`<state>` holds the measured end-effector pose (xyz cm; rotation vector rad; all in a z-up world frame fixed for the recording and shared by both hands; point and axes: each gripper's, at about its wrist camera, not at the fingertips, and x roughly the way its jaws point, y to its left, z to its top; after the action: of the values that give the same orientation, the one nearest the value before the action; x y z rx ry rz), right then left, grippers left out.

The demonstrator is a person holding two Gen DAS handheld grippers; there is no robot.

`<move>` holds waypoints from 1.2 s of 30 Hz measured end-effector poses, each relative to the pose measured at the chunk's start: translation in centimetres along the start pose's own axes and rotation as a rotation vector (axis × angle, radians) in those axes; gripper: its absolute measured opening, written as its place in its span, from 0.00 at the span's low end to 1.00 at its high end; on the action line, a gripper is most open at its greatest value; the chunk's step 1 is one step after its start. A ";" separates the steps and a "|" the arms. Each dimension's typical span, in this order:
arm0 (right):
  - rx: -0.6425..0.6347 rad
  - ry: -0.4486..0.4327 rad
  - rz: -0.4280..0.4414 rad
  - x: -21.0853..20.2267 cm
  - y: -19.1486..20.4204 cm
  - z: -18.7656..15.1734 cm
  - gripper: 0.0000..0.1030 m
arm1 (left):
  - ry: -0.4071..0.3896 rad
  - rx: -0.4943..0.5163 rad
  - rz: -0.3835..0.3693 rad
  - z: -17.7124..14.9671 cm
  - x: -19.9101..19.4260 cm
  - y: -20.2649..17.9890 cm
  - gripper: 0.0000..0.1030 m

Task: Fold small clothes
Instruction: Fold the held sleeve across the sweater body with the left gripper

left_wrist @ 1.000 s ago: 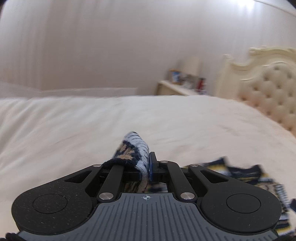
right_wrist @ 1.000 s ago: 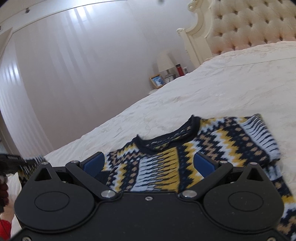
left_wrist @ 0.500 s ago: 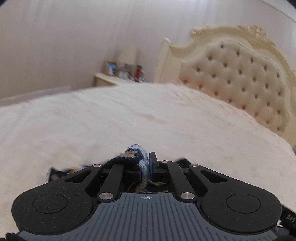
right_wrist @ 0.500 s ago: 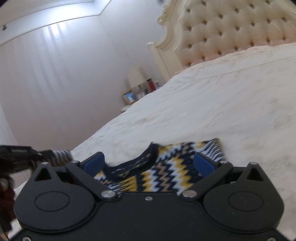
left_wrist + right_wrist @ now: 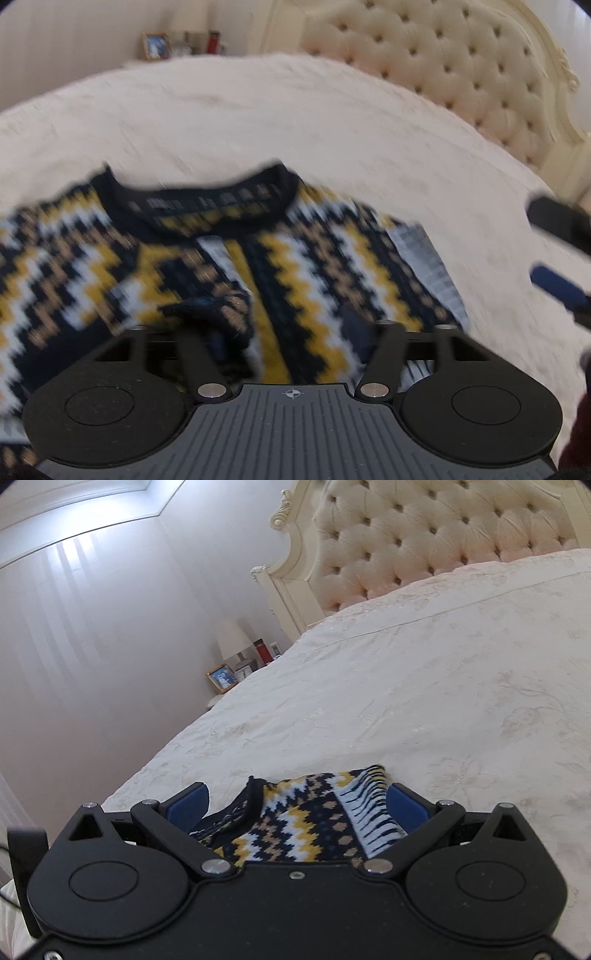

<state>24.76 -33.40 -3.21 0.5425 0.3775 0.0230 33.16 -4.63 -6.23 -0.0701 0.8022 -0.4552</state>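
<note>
Opening over the patterned sweater [image 5: 295, 266], the left claw [image 5: 288, 343] releases its sleeve [image 5: 221, 314].

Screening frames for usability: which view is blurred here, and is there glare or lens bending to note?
Left wrist view: motion blur smears the sweater and bedspread; only the left tool, its jaws opening, stays sharp. Right wrist view: crisp on the sweater and headboard, with bright glare at the curtain top. Both views bow straight lines, fisheye style.

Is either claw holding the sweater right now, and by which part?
Nothing is gripped. The left claw is opening, the sleeve cuff loose between its pads; the right claw stands open over the sweater.
</note>
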 end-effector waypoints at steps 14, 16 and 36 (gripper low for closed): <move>-0.060 0.030 -0.006 0.1 0.5 -0.4 0.99 | 0.036 0.041 -0.071 -5.1 -4.0 -1.3 0.83; -0.087 0.046 0.002 0.4 1.0 -0.7 0.99 | 0.037 0.057 -0.058 -5.7 -5.2 -0.6 0.83; -0.723 0.124 0.095 2.0 9.5 -8.7 0.78 | -0.125 -0.194 0.443 -4.0 -7.9 13.5 0.83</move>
<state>24.25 -20.66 -5.97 -0.1572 0.4324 0.2755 30.55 11.25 -6.78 -0.0968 0.7118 0.0463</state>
